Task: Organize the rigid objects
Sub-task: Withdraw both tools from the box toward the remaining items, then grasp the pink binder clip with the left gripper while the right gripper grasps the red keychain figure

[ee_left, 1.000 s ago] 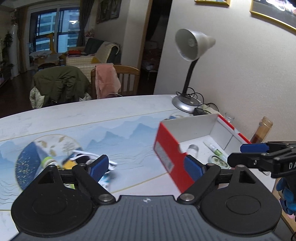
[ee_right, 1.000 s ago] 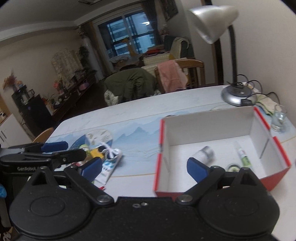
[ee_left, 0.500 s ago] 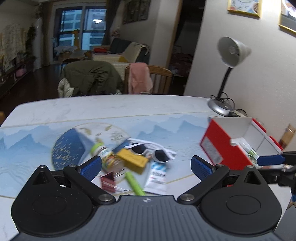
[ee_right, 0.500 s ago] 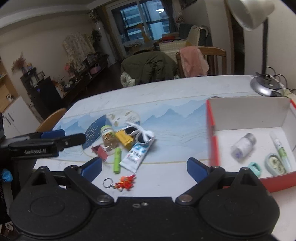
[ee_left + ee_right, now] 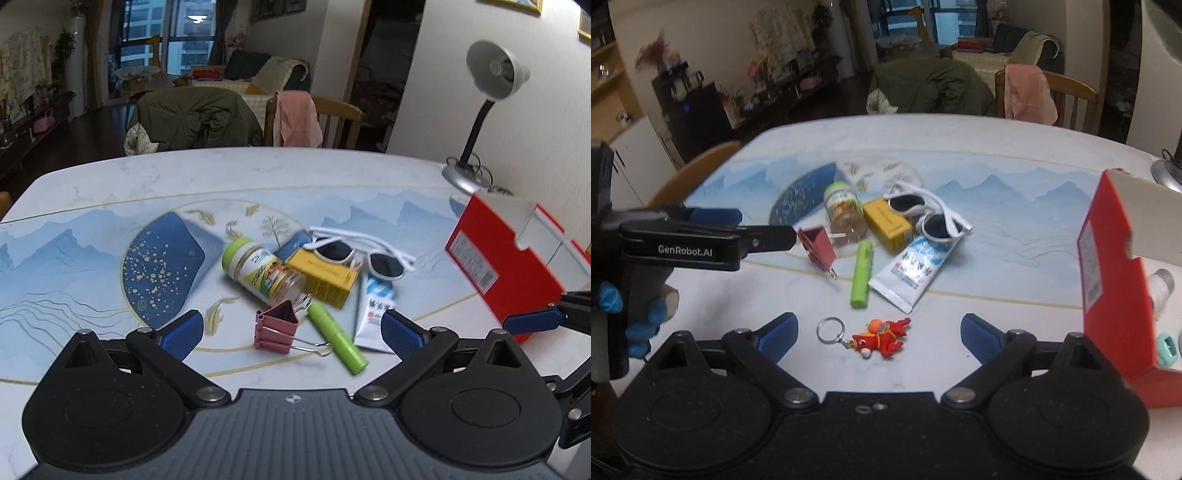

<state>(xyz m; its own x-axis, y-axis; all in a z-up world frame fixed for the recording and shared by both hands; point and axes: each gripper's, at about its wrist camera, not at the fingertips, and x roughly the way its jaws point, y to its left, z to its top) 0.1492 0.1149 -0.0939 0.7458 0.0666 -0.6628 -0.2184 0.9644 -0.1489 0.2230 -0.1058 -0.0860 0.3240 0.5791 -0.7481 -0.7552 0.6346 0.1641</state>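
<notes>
A pile lies mid-table: a green-lidded jar (image 5: 258, 273), a yellow box (image 5: 323, 277), white sunglasses (image 5: 362, 254), a white tube (image 5: 376, 302), a green stick (image 5: 338, 341) and a pink binder clip (image 5: 277, 328). My left gripper (image 5: 291, 332) hangs open just before the clip and stick, holding nothing. In the right wrist view a red keychain figure (image 5: 882, 334) lies between the open fingers of my right gripper (image 5: 879, 332), untouched. The red box (image 5: 1115, 266) stands at the right with a small bottle (image 5: 1161, 284) inside.
A desk lamp (image 5: 487, 74) stands at the back right by the wall. Chairs draped with a green jacket (image 5: 192, 118) and a pink cloth (image 5: 295, 118) line the table's far edge. A blue-gloved hand (image 5: 639, 321) carries the left gripper at the left.
Both views have swung left, from the red box to the pile, and dropped closer to the table. The left jaws have spread a little wider. The keychain has come between the right fingers.
</notes>
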